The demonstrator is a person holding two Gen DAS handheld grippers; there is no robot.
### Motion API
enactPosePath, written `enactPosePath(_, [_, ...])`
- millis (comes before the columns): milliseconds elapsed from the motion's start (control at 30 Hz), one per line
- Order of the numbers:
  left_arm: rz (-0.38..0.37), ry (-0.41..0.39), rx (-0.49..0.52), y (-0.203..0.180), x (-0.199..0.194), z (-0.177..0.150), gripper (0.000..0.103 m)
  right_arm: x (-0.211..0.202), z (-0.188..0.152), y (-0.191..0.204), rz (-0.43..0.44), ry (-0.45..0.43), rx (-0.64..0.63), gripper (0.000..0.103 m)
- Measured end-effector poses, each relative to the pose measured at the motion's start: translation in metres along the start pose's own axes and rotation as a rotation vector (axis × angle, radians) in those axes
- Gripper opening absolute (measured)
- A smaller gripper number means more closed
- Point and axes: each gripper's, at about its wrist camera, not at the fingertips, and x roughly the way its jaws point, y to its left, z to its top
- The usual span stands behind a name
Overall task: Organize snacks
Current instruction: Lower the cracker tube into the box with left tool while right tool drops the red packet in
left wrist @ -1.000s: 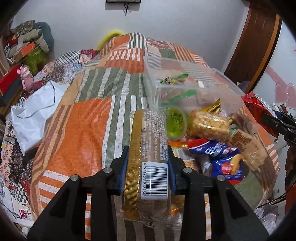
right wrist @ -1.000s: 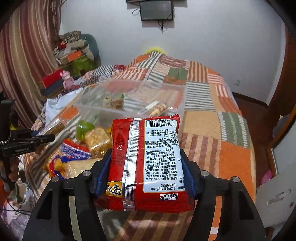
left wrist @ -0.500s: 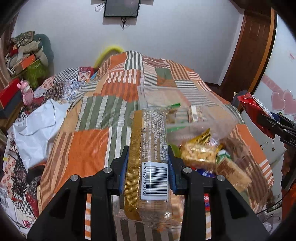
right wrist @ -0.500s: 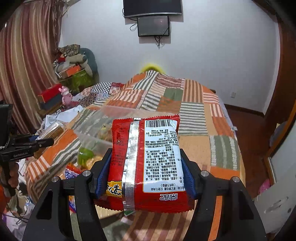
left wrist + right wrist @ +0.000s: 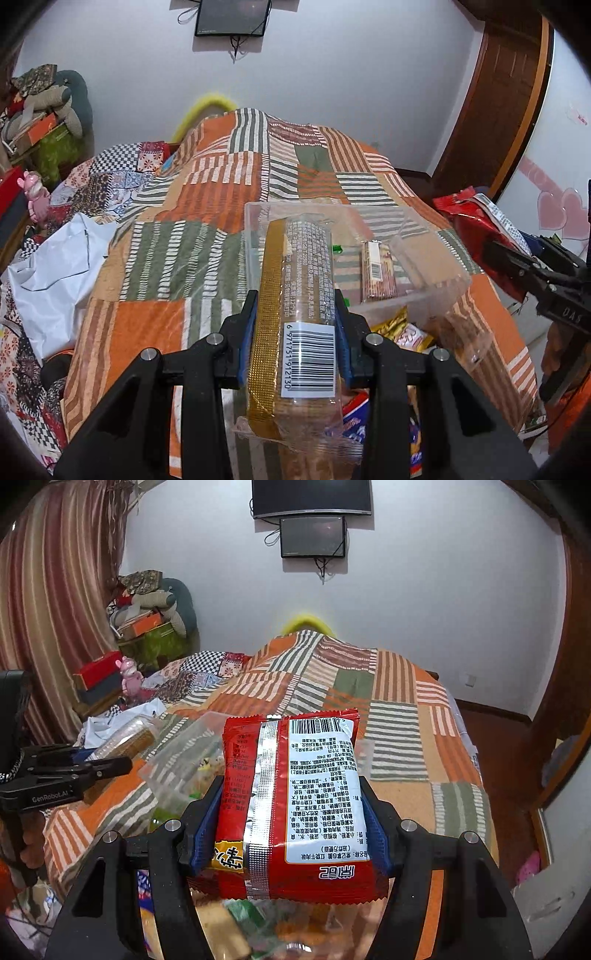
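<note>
Gripping a long clear-wrapped cracker sleeve (image 5: 295,314) with a gold strip and barcode label, my left claw (image 5: 294,334) has its blue pads pressed to the sleeve's sides, holding it above the patchwork quilt (image 5: 147,280) of the bed, just in front of the clear plastic bin (image 5: 436,273) where a small wrapped bar (image 5: 376,273) lies. My right claw (image 5: 291,827) is clamped on a flat, crinkly red foil noodle packet (image 5: 295,805) with a silver seam and a white printed panel, lifted over the bin's near side. Loose glossy snack bags (image 5: 406,332) lie heaped on the quilt beside the bin.
</note>
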Motion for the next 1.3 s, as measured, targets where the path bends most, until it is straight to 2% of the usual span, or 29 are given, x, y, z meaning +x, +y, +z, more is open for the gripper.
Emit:
enactPosePath(333, [-0.009, 0.036, 0.004, -0.002, 0.035, 0.017, 0.036, 0.024, 0.009, 0.000, 0.026, 0.023, 0.003, 0.063])
enactPosePath(800, [-0.011, 0.088, -0.002, 0.003, 0.086, 0.041, 0.034, 0.067, 0.015, -0.008, 0.052, 0.114, 0.031, 0.063])
enactPosePath(833, [-0.001, 0.083, -0.001, 0.003, 0.088, 0.042, 0.030, 0.070, 0.016, -0.008, 0.053, 0.123, 0.031, 0.063])
enactPosePath(900, [0.003, 0.075, 0.006, 0.003, 0.091, 0.045, 0.027, 0.075, 0.015, -0.010, 0.055, 0.140, 0.031, 0.063])
enactPosePath(1300, [0.051, 0.068, 0.024, 0.006, 0.097, 0.047, 0.027, 0.109, 0.011, -0.007, 0.108, 0.278, 0.055, 0.063])
